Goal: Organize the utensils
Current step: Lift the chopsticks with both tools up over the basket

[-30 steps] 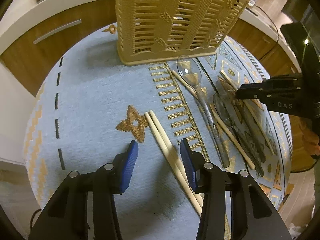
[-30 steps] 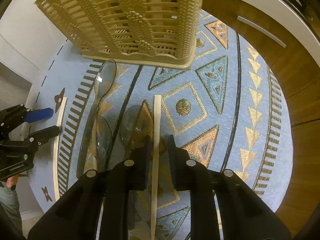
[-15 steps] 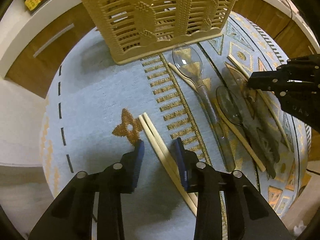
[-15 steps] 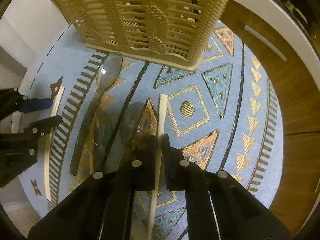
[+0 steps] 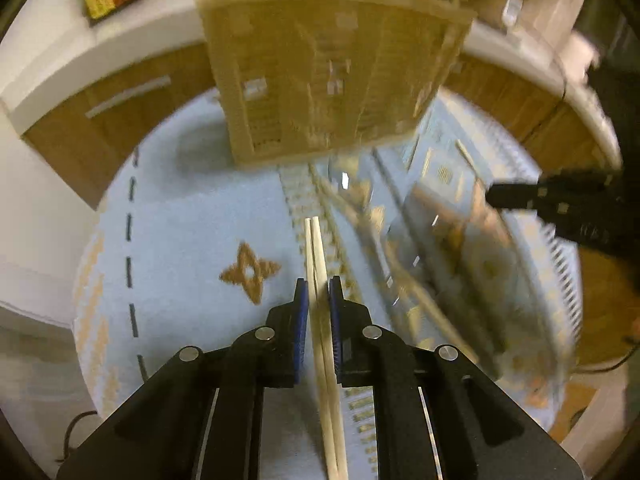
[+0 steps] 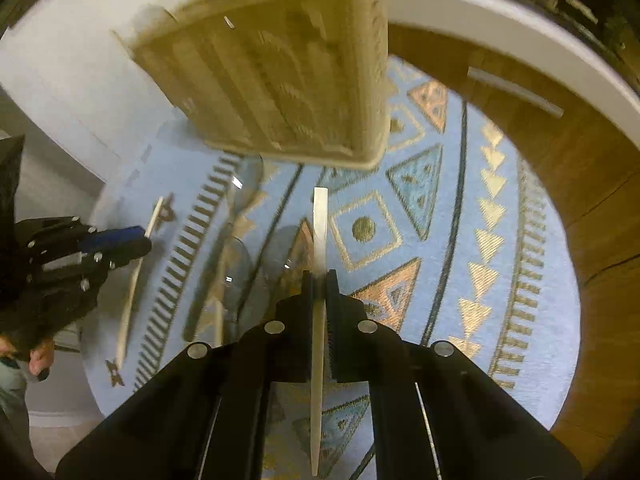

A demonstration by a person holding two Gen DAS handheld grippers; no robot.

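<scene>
A pair of pale wooden chopsticks (image 5: 315, 240) runs between the blue pads of my left gripper (image 5: 318, 284). Its jaws are closing on the pair, which hangs just above the mat. In the right wrist view the same pair (image 6: 130, 304) slants through the left gripper (image 6: 136, 240). My right gripper (image 6: 319, 276) is shut on a single flat wooden chopstick (image 6: 321, 220), lifted off the mat. The tan slatted utensil basket (image 5: 332, 72) (image 6: 280, 80) stands ahead of both grippers. The right gripper (image 5: 496, 196) shows blurred at the right edge of the left wrist view.
Clear plastic spoons (image 6: 236, 248) and another chopstick (image 5: 432, 308) lie on the round blue patterned mat (image 6: 440, 200) between the grippers. Wooden cabinet fronts with a white countertop (image 6: 500, 44) curve behind the basket. A person's hand (image 6: 36, 356) shows at the lower left.
The left jaws closed around the chopstick pair and raised it off the mat. The right gripper, shut on the single chopstick, lifted it too. Both views are now farther from the mat and blurred.
</scene>
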